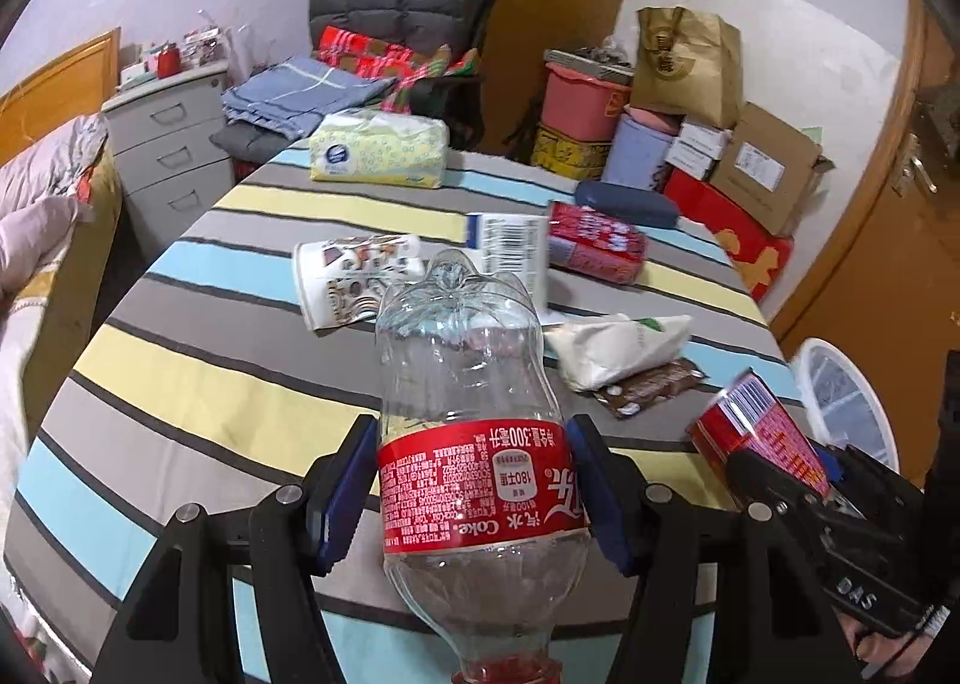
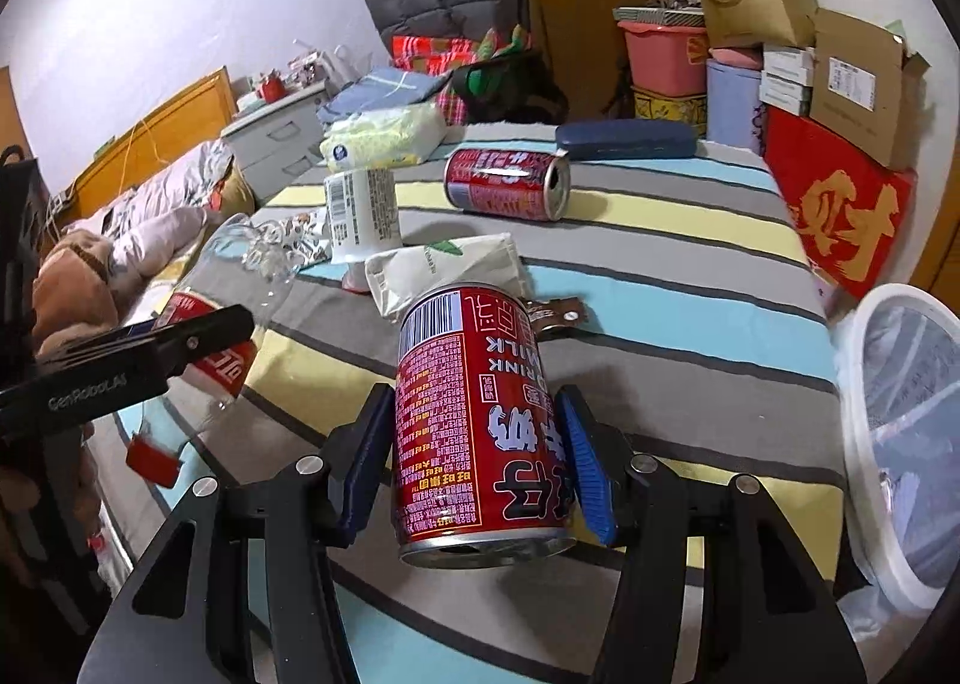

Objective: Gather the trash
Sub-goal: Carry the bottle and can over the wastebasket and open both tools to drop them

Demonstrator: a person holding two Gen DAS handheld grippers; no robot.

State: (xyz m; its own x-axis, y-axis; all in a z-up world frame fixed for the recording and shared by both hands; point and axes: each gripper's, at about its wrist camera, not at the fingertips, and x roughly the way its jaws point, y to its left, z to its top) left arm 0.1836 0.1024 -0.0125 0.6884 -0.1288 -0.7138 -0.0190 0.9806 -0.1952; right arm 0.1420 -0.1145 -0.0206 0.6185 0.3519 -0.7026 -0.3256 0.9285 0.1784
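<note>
Pinching an empty Coke bottle (image 1: 480, 444) by its red label in the left gripper (image 1: 474, 495), above the striped table (image 1: 198, 384). Clamping a red milk can (image 2: 474, 426) in the right gripper (image 2: 477, 462), beside a white bin (image 2: 900, 444). Farther off: white packet (image 2: 444, 270), second can (image 2: 510, 183).

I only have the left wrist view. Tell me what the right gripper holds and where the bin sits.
Observer: The right gripper is clamped on a red milk can, its open end toward the camera.
Operator: Give me the bin.
Observer: A white mesh bin stands off the table edge, right of that can.
Operator: Report the far can.
Observer: The second red can lies on its side, opened mouth facing right, near a blue case.
</note>
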